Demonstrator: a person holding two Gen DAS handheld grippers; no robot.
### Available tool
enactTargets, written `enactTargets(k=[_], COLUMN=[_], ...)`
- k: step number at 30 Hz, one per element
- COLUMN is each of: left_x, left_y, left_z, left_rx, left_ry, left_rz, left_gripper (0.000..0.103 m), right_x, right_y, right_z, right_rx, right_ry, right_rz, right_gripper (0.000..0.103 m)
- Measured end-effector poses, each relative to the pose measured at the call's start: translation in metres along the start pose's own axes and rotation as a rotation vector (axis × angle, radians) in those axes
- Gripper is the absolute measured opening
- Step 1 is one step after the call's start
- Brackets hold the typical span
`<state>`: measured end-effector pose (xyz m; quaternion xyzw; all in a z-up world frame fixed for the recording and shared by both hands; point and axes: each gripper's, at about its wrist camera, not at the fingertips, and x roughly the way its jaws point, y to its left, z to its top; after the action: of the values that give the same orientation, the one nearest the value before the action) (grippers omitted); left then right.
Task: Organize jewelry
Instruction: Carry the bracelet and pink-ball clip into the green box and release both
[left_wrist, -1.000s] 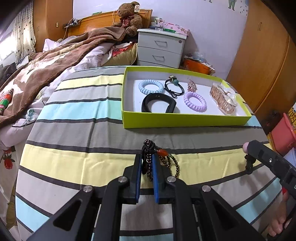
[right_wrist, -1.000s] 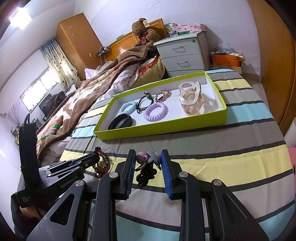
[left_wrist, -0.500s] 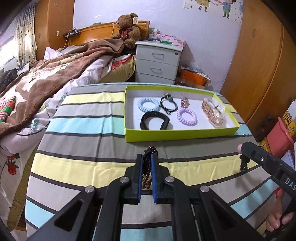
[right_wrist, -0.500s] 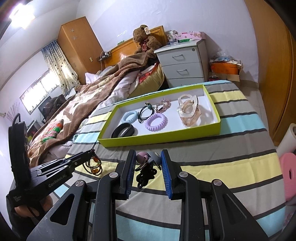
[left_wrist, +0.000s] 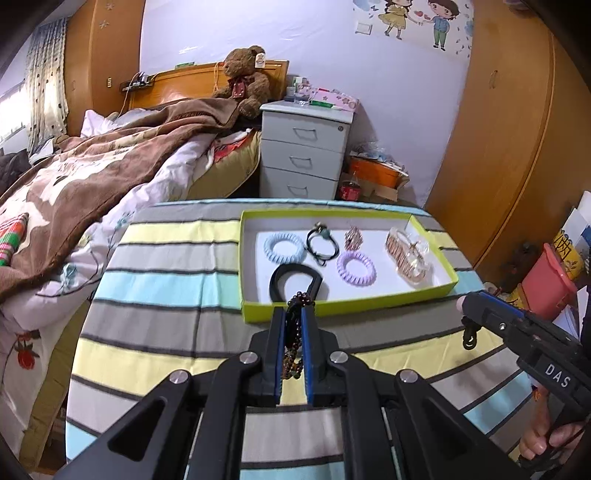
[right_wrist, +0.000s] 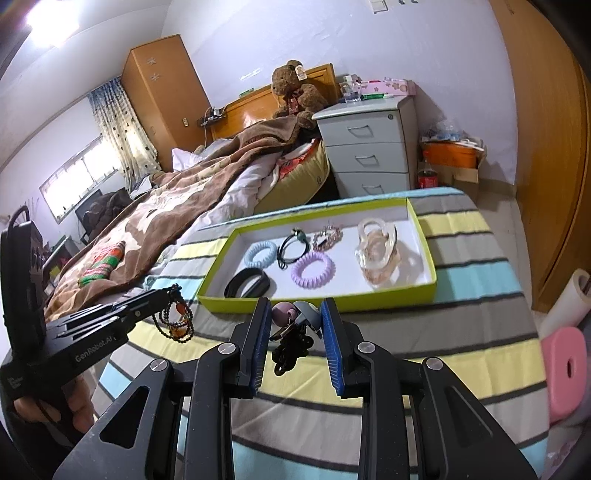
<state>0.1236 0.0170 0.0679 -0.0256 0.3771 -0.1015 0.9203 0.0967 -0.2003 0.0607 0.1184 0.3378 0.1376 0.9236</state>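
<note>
Left gripper (left_wrist: 292, 328): pads clamped on a dark beaded bracelet (right_wrist: 174, 317), lifted clear of the striped bench (left_wrist: 159, 332); the loops dangle free below.
Right gripper (right_wrist: 293, 332): jaws closed around a black hair tie with pink and grey bobbles (right_wrist: 291, 332), held above the bench just short of the box.
Yellow-green box (left_wrist: 347, 308): near wall is the hurdle; each load should travel over it high enough that hanging loops don't snag.
Inside the box: black bangle (left_wrist: 293, 278) nearest, lilac coil tie (left_wrist: 355, 267), blue coil tie (left_wrist: 283, 248), clear hair claw (left_wrist: 408, 254) on the right.
Best drop: bare white floor beside the bangle; lower first, then release.
</note>
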Motion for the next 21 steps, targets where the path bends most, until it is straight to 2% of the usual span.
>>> enactTargets(k=[11,21], left_x=[0.015,0.054], left_y=[-0.003,-0.006], left_z=[0.042,0.07], left_rx=[0.005,0.012], left_ry=[-0.016,0.006], left_rz=[-0.056,-0.086], left_gripper=[0.009,0.009], right_x=[0.02,0.072], right_y=[0.0,-0.012], right_z=[0.035,0.041], right_rx=[-0.047,-0.062], right_ry=[0.001,0.1], right_rz=[-0.019,-0.043], right_gripper=[0.029,0.029])
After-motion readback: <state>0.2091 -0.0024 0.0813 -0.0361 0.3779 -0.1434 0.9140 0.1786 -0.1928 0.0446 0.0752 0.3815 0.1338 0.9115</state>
